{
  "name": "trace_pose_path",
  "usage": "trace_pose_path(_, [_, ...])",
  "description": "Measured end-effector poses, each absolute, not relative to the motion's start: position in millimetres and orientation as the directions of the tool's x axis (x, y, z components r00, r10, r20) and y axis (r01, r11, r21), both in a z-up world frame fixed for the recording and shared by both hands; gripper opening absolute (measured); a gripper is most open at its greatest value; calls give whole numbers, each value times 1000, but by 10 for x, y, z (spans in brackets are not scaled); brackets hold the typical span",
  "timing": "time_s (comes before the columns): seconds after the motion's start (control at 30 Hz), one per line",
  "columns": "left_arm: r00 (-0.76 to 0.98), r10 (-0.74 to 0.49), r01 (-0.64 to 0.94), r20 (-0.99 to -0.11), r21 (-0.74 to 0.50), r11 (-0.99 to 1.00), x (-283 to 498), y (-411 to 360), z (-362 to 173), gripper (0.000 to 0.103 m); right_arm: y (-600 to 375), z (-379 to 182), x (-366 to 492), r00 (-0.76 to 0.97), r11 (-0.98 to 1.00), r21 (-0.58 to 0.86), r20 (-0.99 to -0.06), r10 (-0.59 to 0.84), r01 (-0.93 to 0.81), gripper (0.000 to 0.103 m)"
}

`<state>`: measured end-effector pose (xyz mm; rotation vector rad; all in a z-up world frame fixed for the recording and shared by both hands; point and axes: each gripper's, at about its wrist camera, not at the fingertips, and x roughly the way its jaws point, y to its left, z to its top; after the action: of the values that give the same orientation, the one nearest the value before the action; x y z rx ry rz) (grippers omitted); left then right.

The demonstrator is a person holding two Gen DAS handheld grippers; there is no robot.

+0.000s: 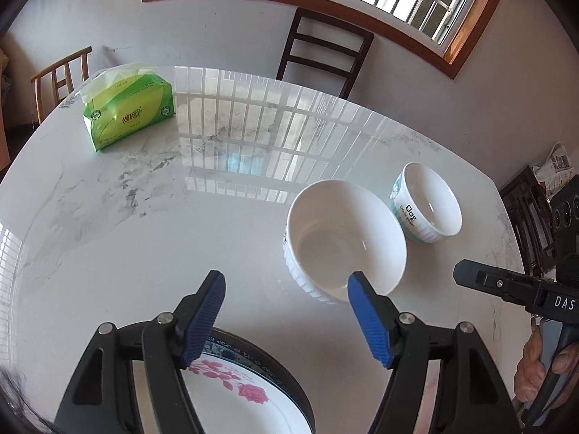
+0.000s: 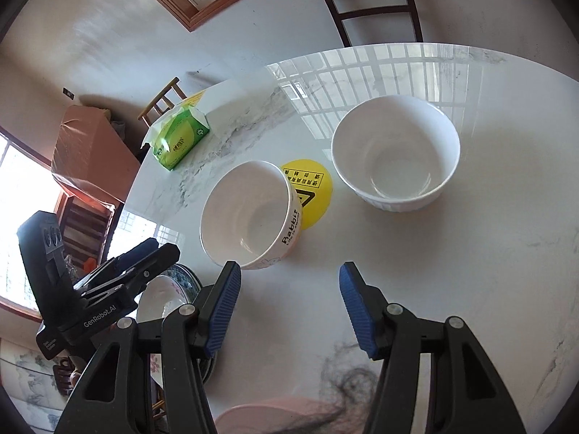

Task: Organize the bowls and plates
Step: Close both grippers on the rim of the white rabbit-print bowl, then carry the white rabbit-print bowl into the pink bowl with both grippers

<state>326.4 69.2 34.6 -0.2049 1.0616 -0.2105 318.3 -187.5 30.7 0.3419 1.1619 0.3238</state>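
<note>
In the left wrist view my left gripper (image 1: 286, 300) is open and empty above the table. A plate with pink roses and a dark rim (image 1: 249, 387) lies just under it. A ribbed white bowl (image 1: 343, 238) sits ahead on the right, touching nothing. A smaller white and blue bowl marked "Dog" (image 1: 427, 204) stands beyond it. In the right wrist view my right gripper (image 2: 287, 294) is open and empty. A bowl marked "Rabbit" (image 2: 249, 213) sits just ahead of its left finger. A larger ribbed white bowl (image 2: 396, 152) stands farther right. The rose plate (image 2: 164, 296) shows at lower left, under the left gripper (image 2: 144, 253).
A green tissue pack (image 1: 126, 108) lies at the far left of the marble table (image 1: 144, 217); it also shows in the right wrist view (image 2: 181, 137). A yellow round sticker (image 2: 311, 188) lies beside the Rabbit bowl. Chairs (image 1: 325, 50) stand around the table.
</note>
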Motion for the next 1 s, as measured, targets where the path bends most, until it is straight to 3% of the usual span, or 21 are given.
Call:
trace_pose_path(0.47, [424, -344, 74, -838, -347, 935, 3598, 620, 114, 71, -1643, -9, 3559, 295, 916, 397, -871, 393, -49, 33])
trace_pose_path(0.57, [397, -358, 63, -845, -364, 929, 3650, 627, 17, 50, -1626, -50, 3594, 283, 915, 401, -873, 397, -46, 29])
trace_pose_path(0.6, [378, -366, 64, -850, -371, 926, 3670, 620, -22, 34, -1624, -57, 3598, 282, 916, 399, -874, 395, -47, 29])
trace_pose_path(0.63, [362, -380, 63, -851, -385, 921, 3684, 616, -61, 27, -1621, -63, 3603, 281, 917, 397, -875, 394, -47, 29])
trace_pose_path(0.73, [366, -401, 53, -840, -412, 910, 3676, 612, -82, 22, -1601, -86, 3630, 272, 914, 403, -875, 399, -47, 27])
trace_pose_path(0.83, [382, -380, 63, -843, -387, 920, 3649, 562, -59, 22, -1581, -116, 3647, 263, 912, 409, -875, 405, -46, 24])
trace_pose_path(0.9, [393, -360, 69, -846, -363, 929, 3628, 538, -51, 22, -1549, -143, 3658, 257, 909, 413, -874, 412, -53, 17])
trace_pose_path(1.0, [420, -307, 63, -854, -310, 949, 3570, 499, -30, 19, -1499, -129, 3646, 268, 916, 394, -877, 398, -72, 15])
